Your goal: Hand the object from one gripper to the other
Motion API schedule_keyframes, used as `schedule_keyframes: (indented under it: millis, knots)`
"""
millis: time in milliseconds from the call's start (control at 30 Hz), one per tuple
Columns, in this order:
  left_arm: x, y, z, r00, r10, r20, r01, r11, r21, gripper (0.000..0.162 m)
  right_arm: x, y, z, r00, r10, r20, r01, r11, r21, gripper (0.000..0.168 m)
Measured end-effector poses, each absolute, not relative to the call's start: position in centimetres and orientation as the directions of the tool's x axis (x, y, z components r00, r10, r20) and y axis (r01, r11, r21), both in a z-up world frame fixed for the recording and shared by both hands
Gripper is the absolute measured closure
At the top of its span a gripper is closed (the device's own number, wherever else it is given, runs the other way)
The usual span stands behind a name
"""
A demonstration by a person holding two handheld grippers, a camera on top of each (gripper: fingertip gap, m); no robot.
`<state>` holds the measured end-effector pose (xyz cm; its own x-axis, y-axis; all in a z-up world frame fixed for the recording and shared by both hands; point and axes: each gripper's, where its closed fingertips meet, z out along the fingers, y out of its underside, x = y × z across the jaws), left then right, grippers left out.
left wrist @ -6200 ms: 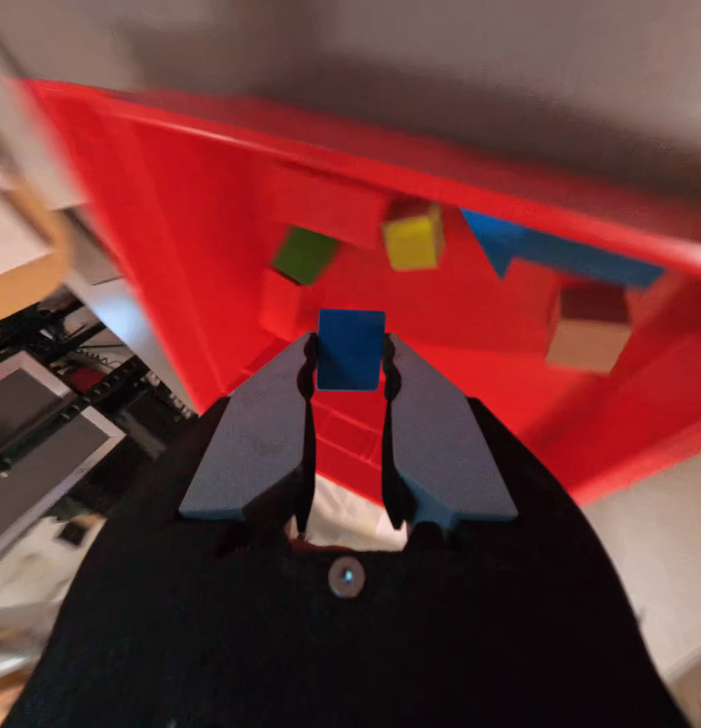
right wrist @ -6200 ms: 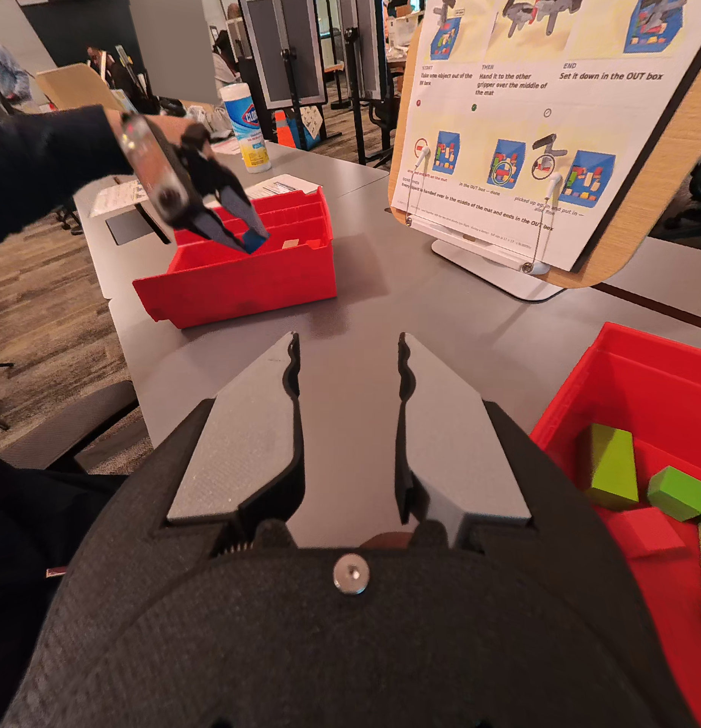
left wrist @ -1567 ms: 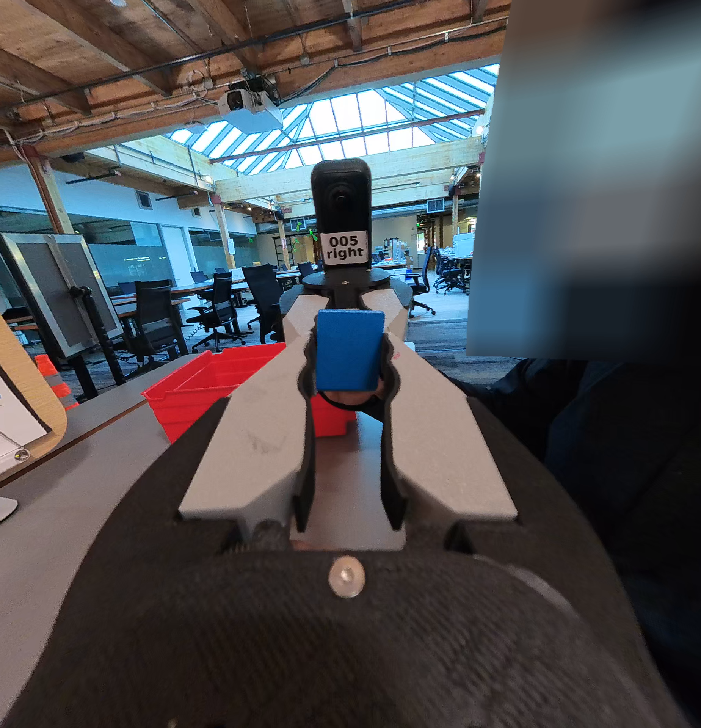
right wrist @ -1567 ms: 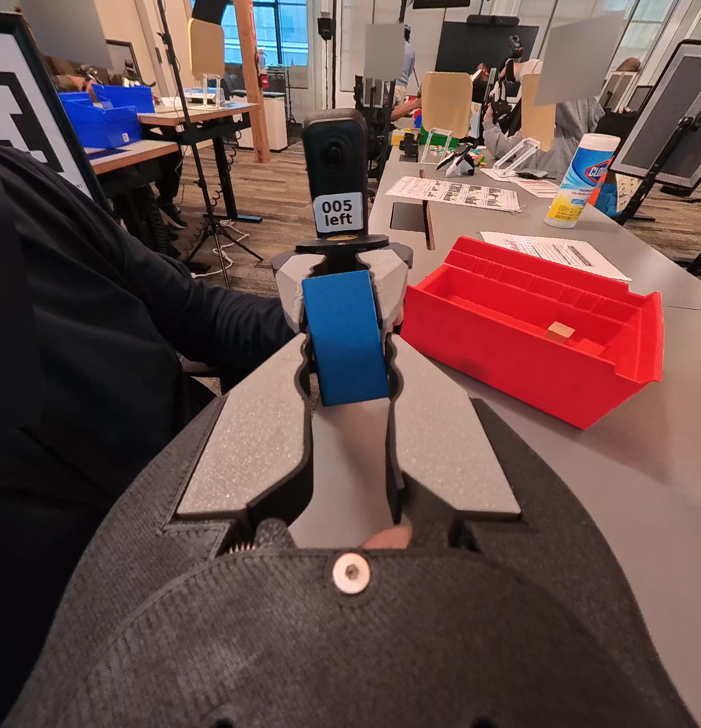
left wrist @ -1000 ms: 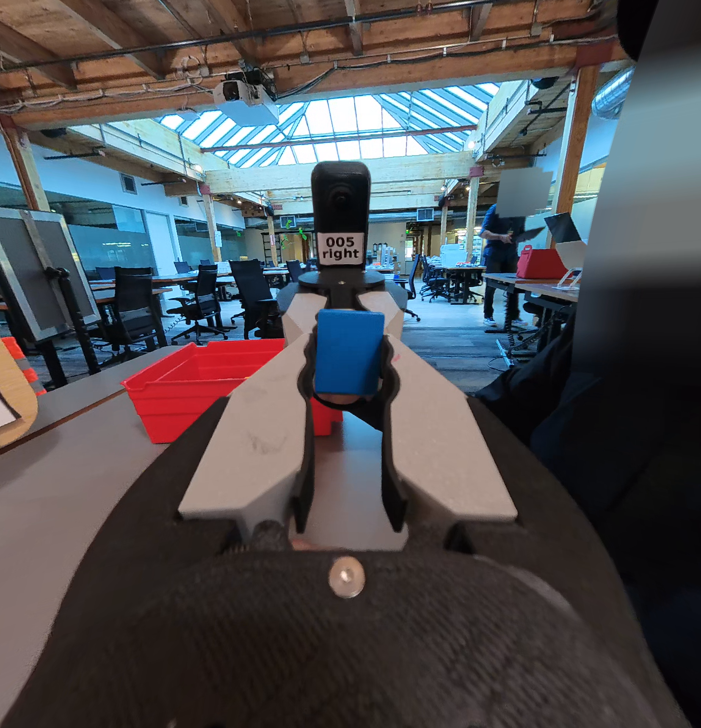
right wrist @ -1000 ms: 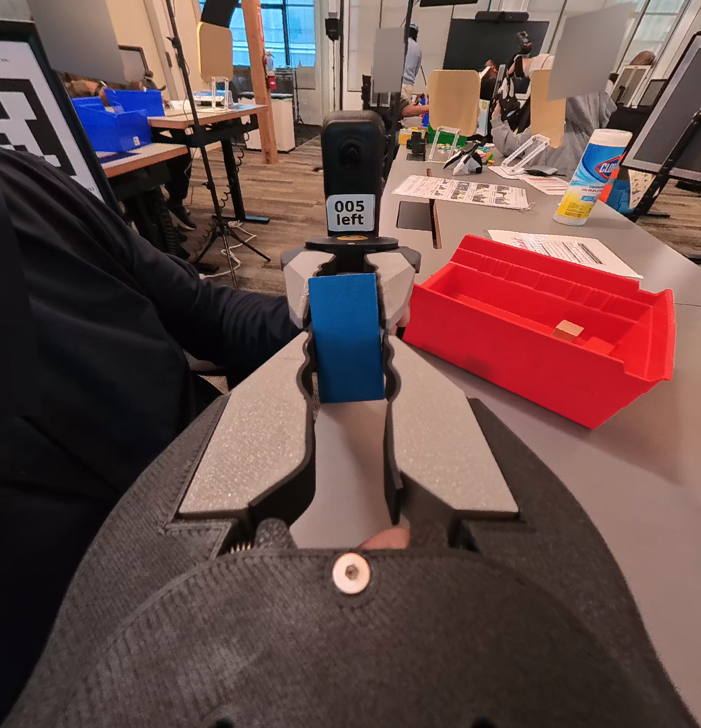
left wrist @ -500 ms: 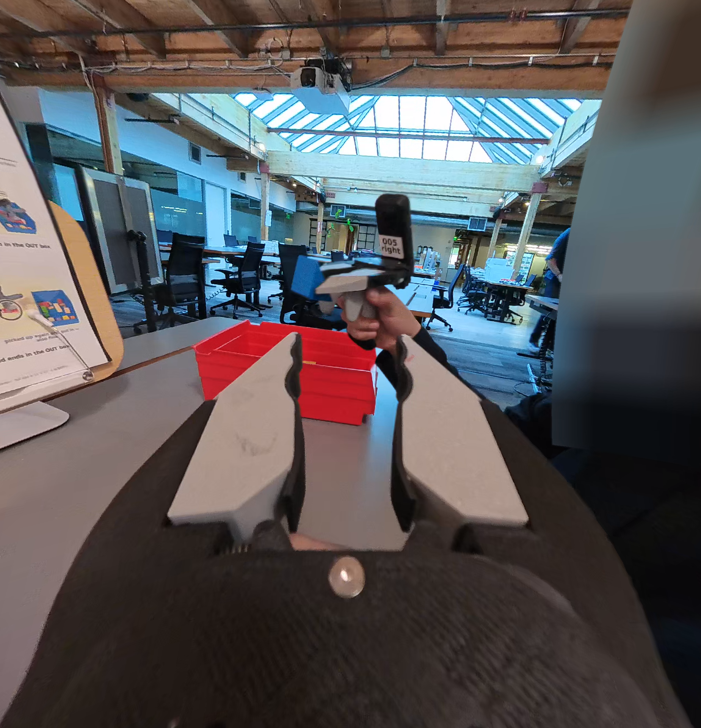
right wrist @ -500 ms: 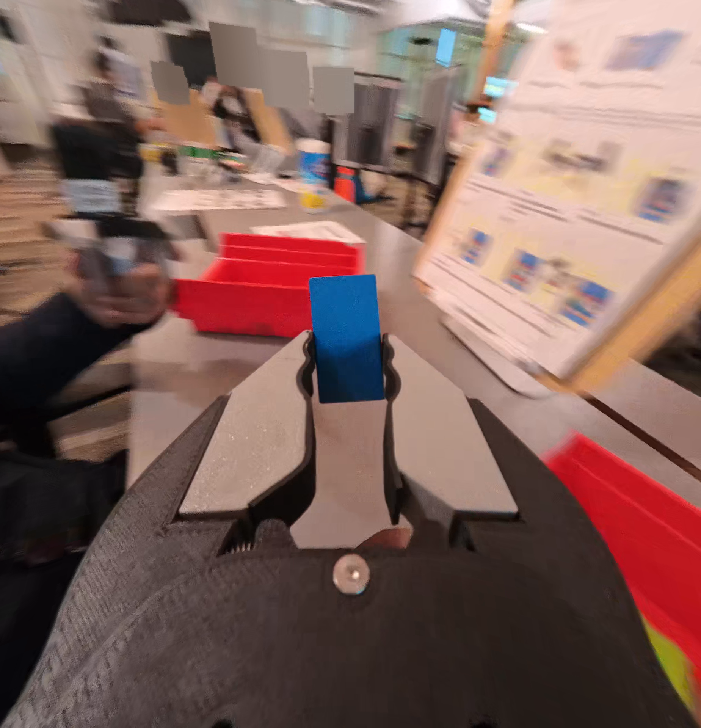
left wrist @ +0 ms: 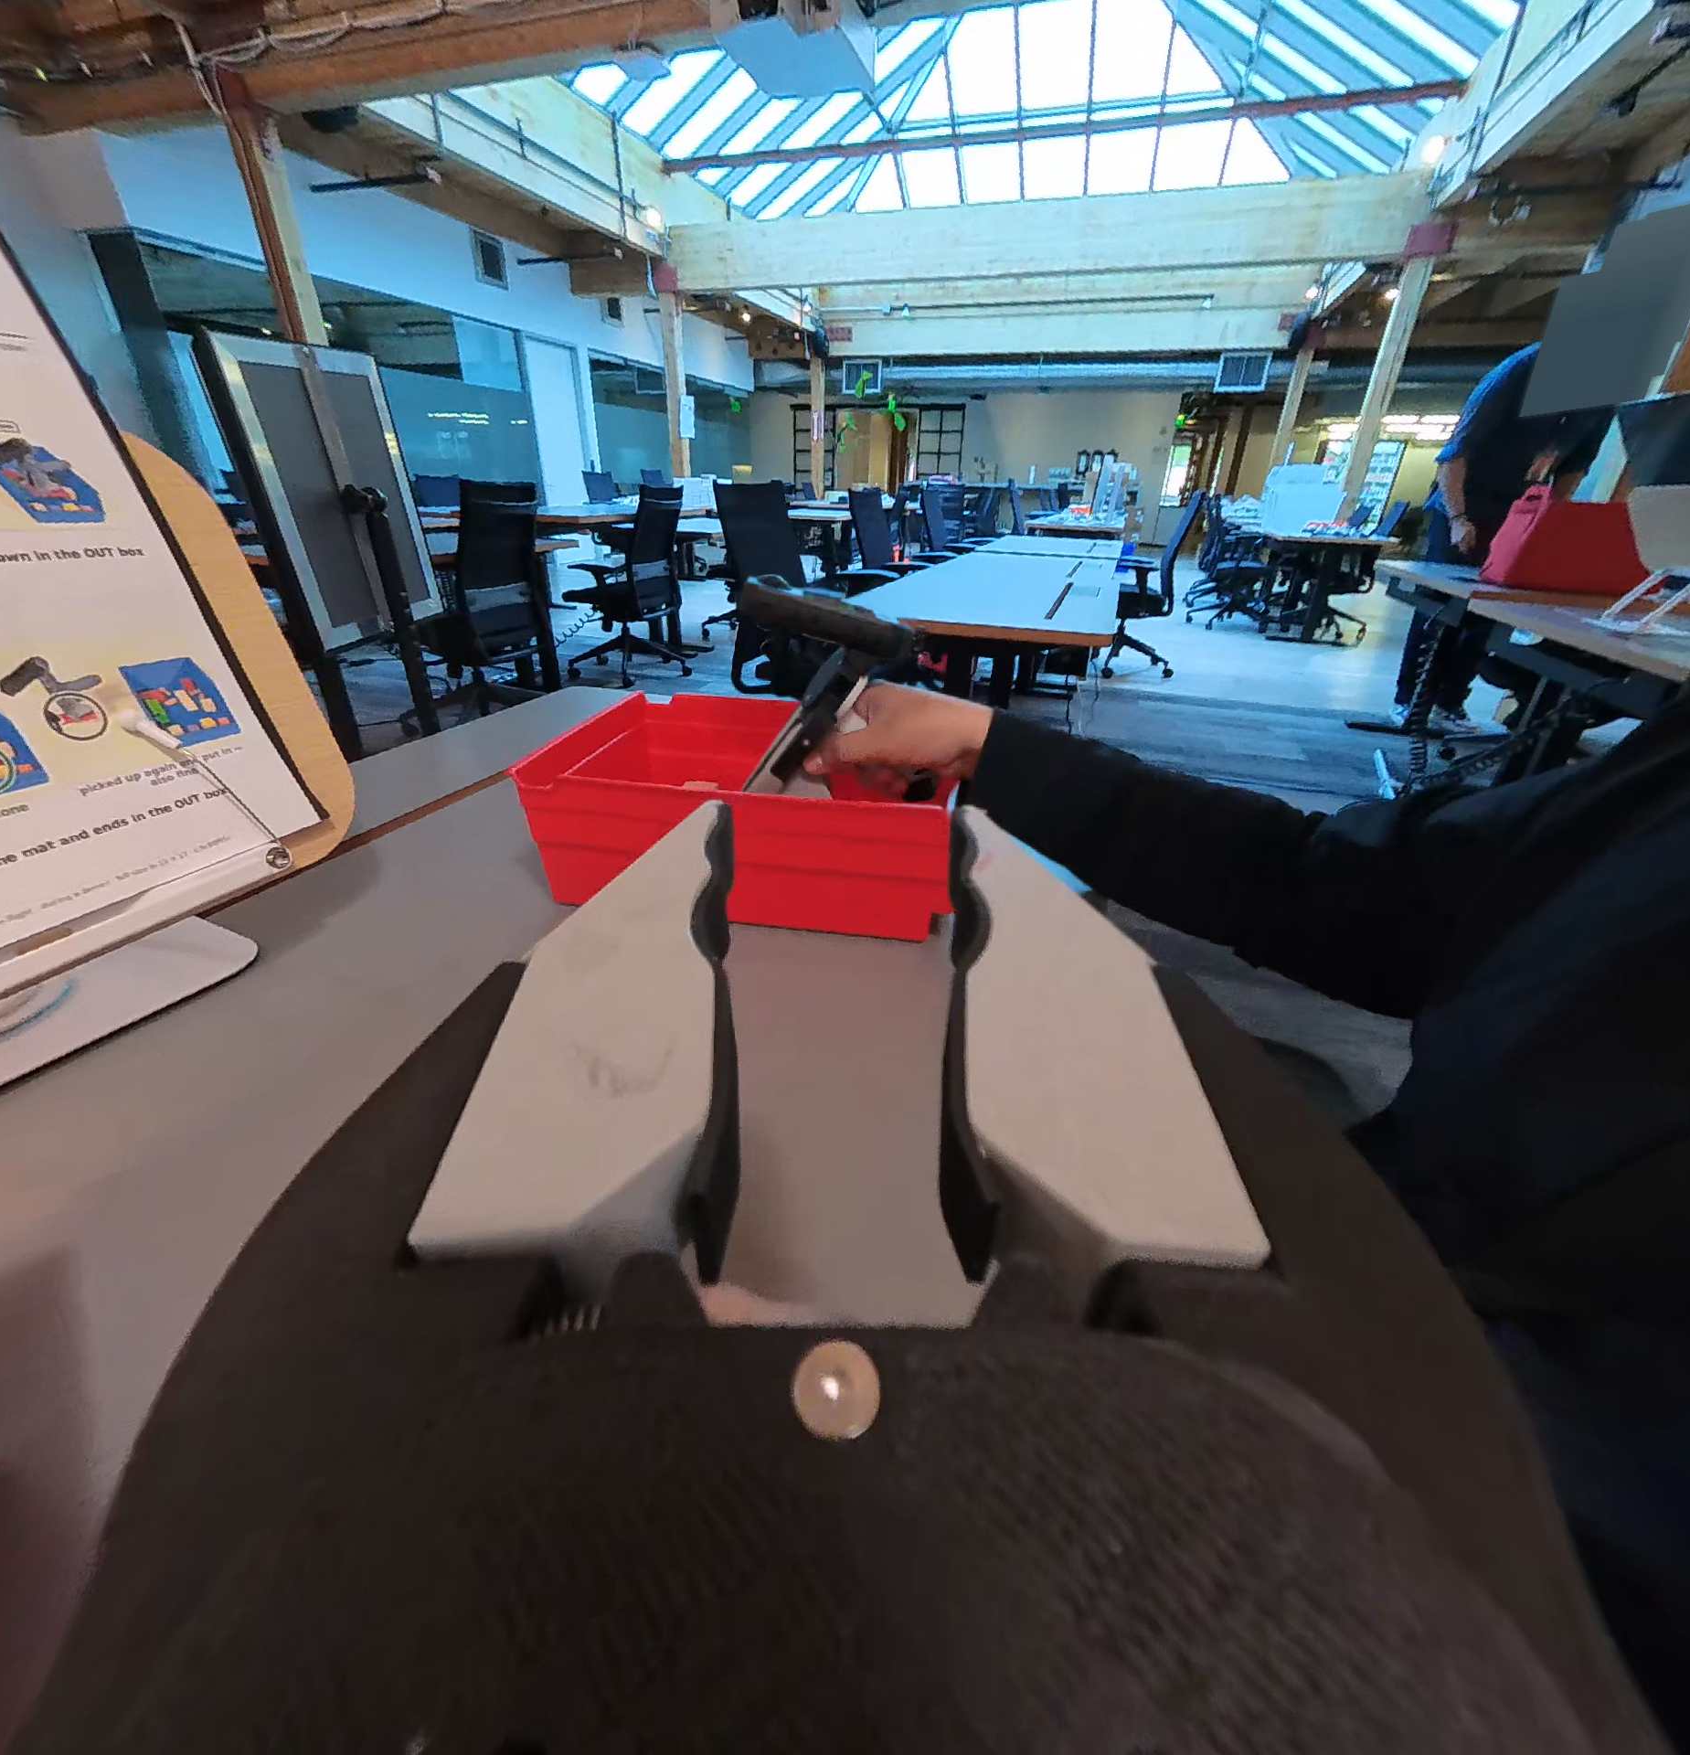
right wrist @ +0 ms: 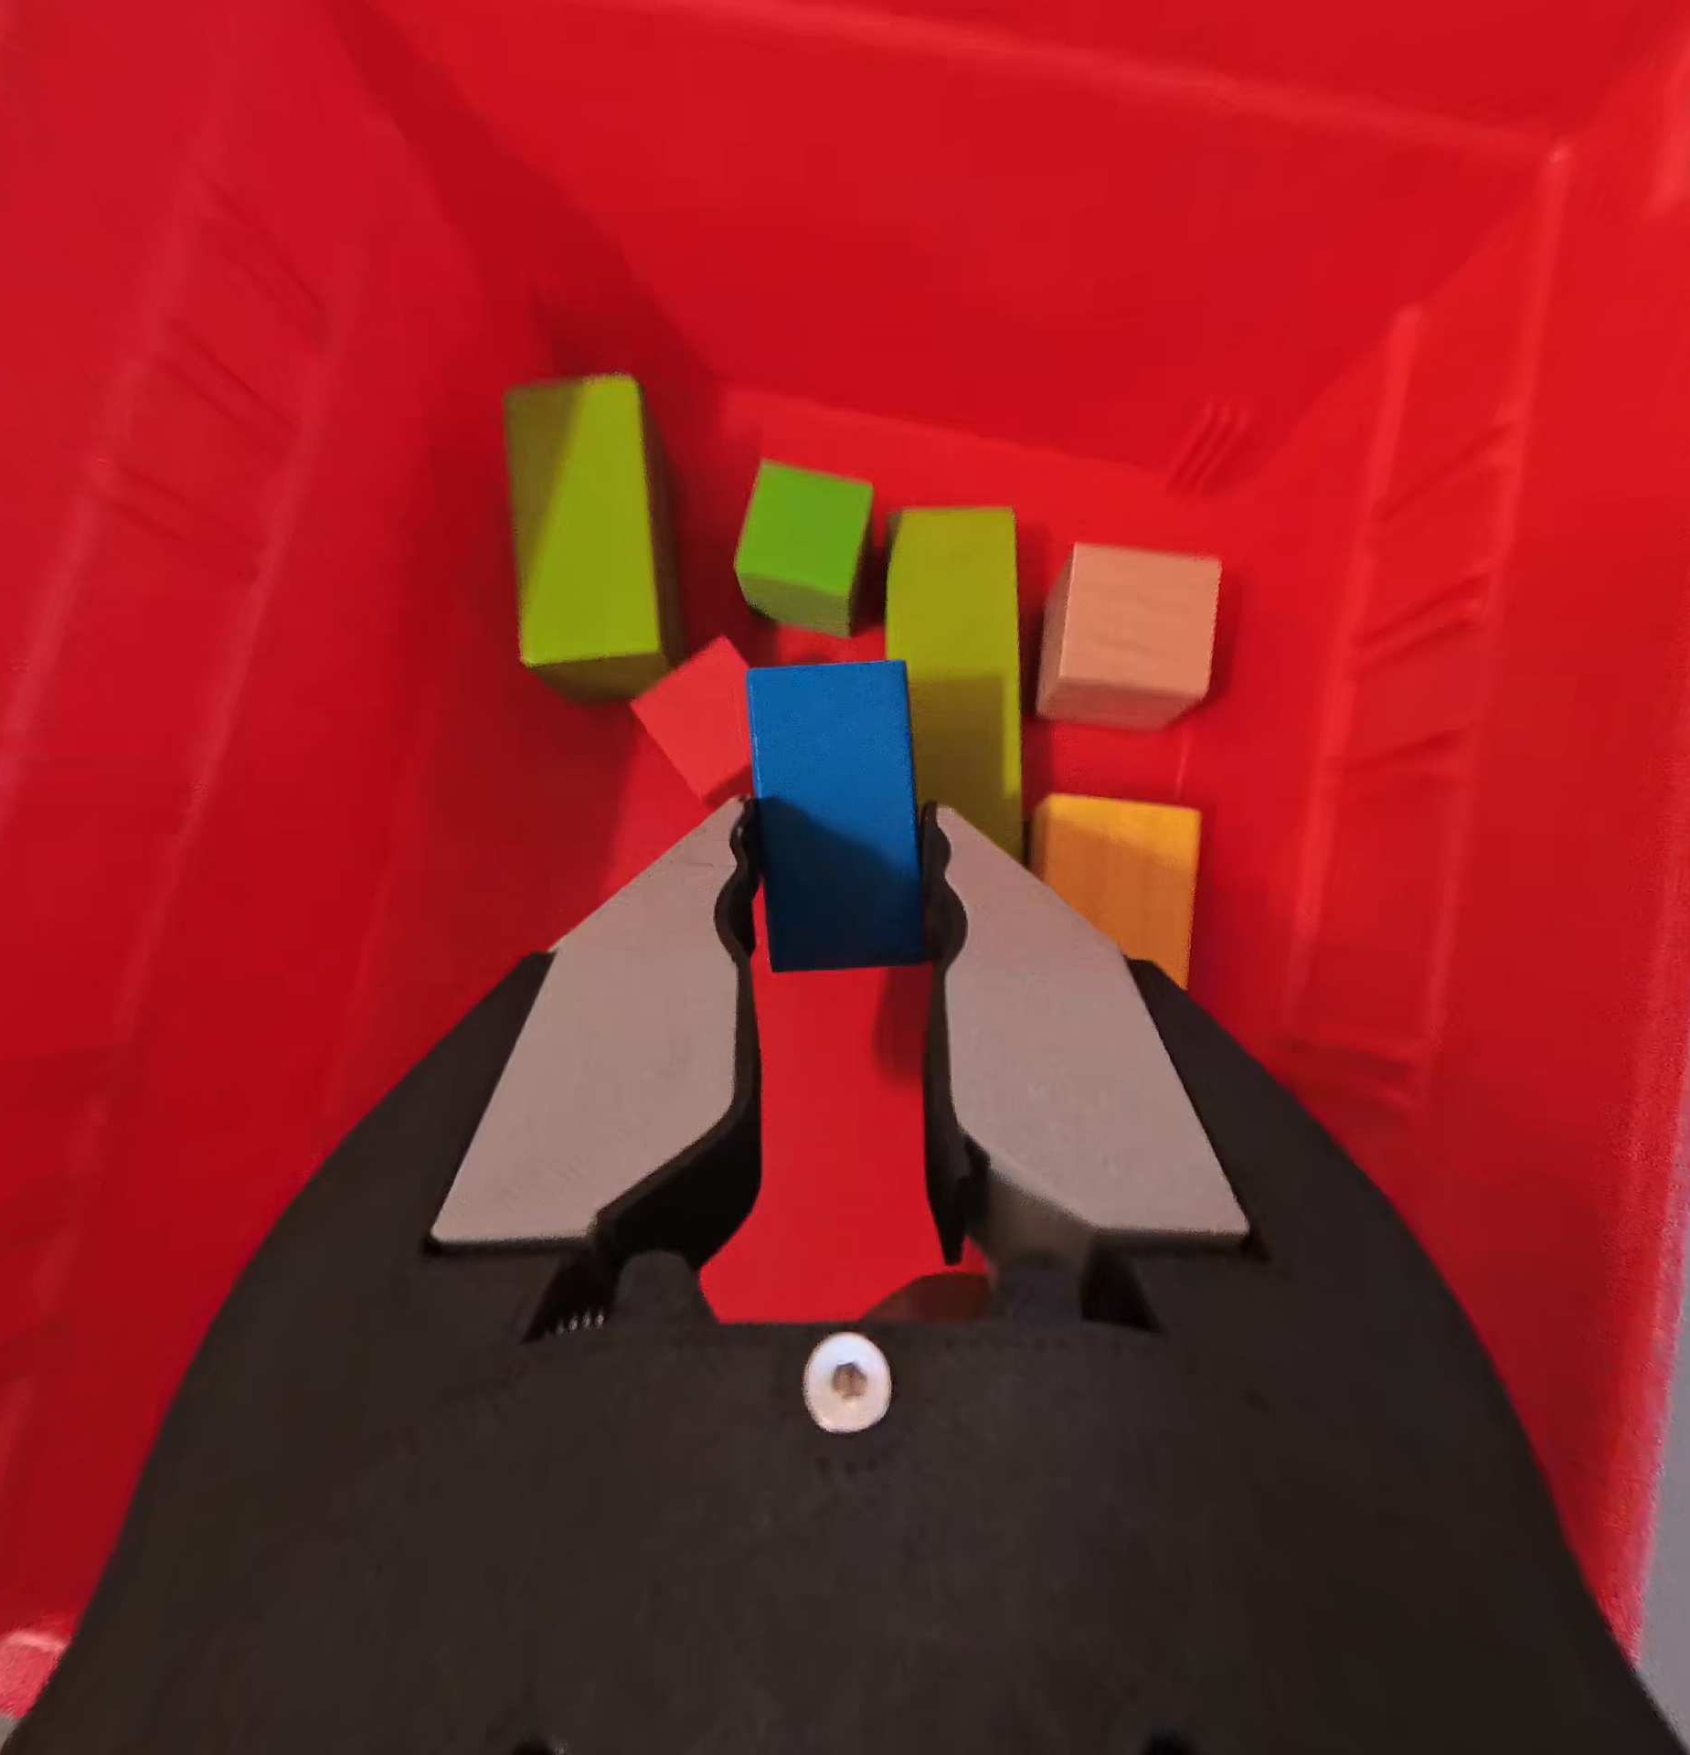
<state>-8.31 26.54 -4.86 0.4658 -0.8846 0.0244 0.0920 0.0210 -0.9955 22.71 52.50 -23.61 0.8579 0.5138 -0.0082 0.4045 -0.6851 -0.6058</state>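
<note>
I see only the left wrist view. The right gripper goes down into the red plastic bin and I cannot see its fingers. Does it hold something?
Observer: Yes. The right gripper is shut on a blue rectangular wooden block.
Operator: Is the block already on the floor of the red plastic bin?
Observer: I cannot tell; the right wrist view only shows it between the fingers.
Operator: Is the bin empty?
Observer: No. Several blocks lie inside, among them a green cube, a plain wooden cube and an orange block.
</note>
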Motion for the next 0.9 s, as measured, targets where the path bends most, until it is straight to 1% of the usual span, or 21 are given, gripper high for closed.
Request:
schedule_keyframes:
  millis: [167,333,433,500,533,600,733,900]
  knots:
    - [-8.3,26.4,-4.9,0.470,-0.883,0.006,0.076,0.034,-0.997,0.119,22.7,52.4,-24.2,0.865,0.502,0.020,0.421,-0.703,-0.573,0.137]
    - [-8.5,26.3,-4.7,0.476,-0.879,0.000,0.075,0.041,-0.996,0.119,21.6,52.0,-24.3,0.842,0.537,0.048,0.463,-0.674,-0.576,0.137]
    - [-8.7,26.2,-4.4,0.474,-0.881,0.002,0.085,0.043,-0.995,0.119,21.3,51.4,-24.9,0.838,0.545,-0.008,0.447,-0.695,-0.563,0.137]
    - [-8.7,26.1,-4.4,0.474,-0.880,0.001,0.085,0.045,-0.995,0.119,21.0,51.2,-24.9,0.836,0.544,-0.069,0.413,-0.707,-0.574,0.137]
    - [-8.7,26.2,-4.4,0.476,-0.879,-0.001,0.083,0.047,-0.995,0.119,21.2,51.5,-24.9,0.844,0.532,-0.069,0.400,-0.710,-0.579,0.137]
    - [-8.7,26.2,-4.4,0.478,-0.879,0.001,0.086,0.046,-0.995,0.119,21.7,52.3,-24.9,0.858,0.512,-0.043,0.392,-0.707,-0.589,0.137]
    - [-8.4,26.2,-4.6,0.464,-0.886,0.012,0.087,0.032,-0.996,0.119,20.7,53.2,-25.6,0.864,0.501,-0.056,0.378,-0.717,-0.586,0.137]
    - [-8.3,25.9,-4.7,0.471,-0.882,-0.021,0.055,0.054,-0.997,0.119,20.7,53.4,-25.9,0.869,0.494,0.034,0.426,-0.711,-0.560,0.137]
